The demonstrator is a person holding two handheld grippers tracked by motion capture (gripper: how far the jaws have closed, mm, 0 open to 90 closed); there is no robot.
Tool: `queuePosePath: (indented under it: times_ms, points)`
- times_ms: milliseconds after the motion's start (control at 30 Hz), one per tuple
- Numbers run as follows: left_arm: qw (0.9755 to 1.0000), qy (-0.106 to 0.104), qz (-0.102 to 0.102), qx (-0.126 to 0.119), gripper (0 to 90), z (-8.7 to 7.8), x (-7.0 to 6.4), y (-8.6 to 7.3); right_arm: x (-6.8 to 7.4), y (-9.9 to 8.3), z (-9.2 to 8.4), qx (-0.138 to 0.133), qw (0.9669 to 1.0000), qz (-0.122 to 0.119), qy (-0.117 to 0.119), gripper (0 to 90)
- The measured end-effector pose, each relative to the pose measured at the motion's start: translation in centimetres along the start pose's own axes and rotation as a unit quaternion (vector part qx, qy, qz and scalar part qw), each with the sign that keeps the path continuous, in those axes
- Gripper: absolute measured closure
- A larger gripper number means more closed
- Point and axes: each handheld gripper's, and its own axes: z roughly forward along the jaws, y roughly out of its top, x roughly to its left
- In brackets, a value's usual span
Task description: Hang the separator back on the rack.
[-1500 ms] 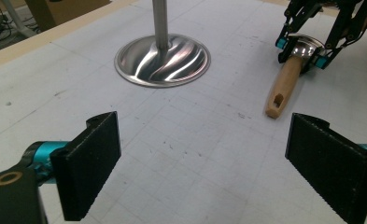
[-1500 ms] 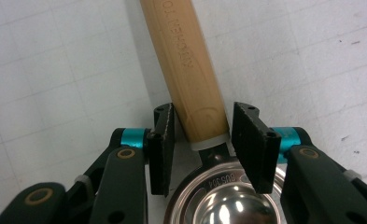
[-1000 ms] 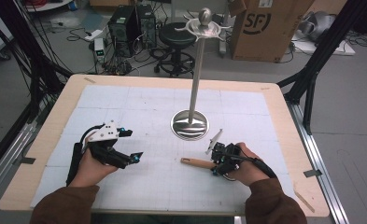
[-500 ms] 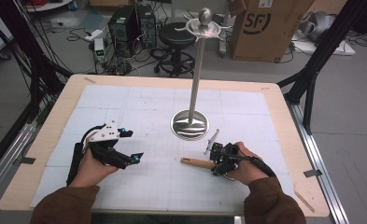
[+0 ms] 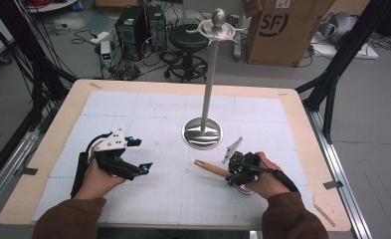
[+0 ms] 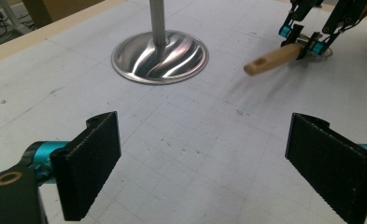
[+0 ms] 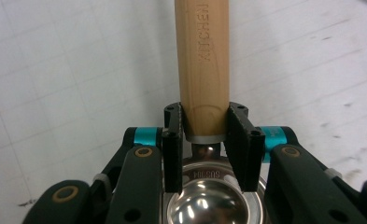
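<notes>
Ladle (image 5: 218,171) lying on the surface (image 5: 148,114), just in front of the stand (image 5: 203,132) base and a little to its right, wooden handle pointing across the front of the base, steel bowl at the far end from the stand's foot, under the right hand. Right gripper (image 5: 237,171) clamped on the handle right where wood meets the metal ferrule; in the right gripper view, both pads (image 7: 172,140) pressed flat against the round wood, bowl (image 7: 209,200) gleaming just below. Left gripper (image 5: 133,167) resting well to the left of the stand, jaws spread wide, nothing between them.

Likely light overall, but bowl-heavy: steel cup at one end, slim wooden shaft at the other. Stiff throughout, no flex to expect. Not fragile. Smooth rounded handle, so prone to rolling or twisting between flat pads if squeezed loosely. Grip near the ferrule sensible for balance, close to the heavy end, little tendency to droop. Hole at the handle's free end (image 6: 260,63), seen from the left gripper view, probably meant for a hook at the stand's top (image 5: 218,30); best kept clear of the grip.
</notes>
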Motion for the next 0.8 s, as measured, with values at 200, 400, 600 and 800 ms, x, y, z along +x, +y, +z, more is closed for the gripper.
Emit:
queuePosePath:
  times_ms: [200, 400, 600, 800]
  points:
    - [1.0000, 0.001, -0.002, -0.004, 11.0, -0.2, 0.1, 0.1, -0.2, -0.3, -1.4, -0.046, 0.9988, 0.015, -0.004, 69.3]
    - [1.0000, 0.000, -0.003, -0.004, 11.0, -0.2, 0.1, 0.1, -0.6, -0.4, -2.9, -0.096, 0.9949, 0.030, -0.010, 69.3]
    - [1.0000, 0.000, -0.004, -0.005, 11.0, -0.3, 0.1, 0.1, -1.0, -0.4, -4.2, -0.135, 0.9899, 0.042, -0.010, 69.3]
    - [1.0000, 0.000, -0.005, -0.008, 11.0, -0.3, 0.1, 0.1, -1.0, -0.2, -4.9, -0.153, 0.9871, 0.045, -0.012, 69.3]
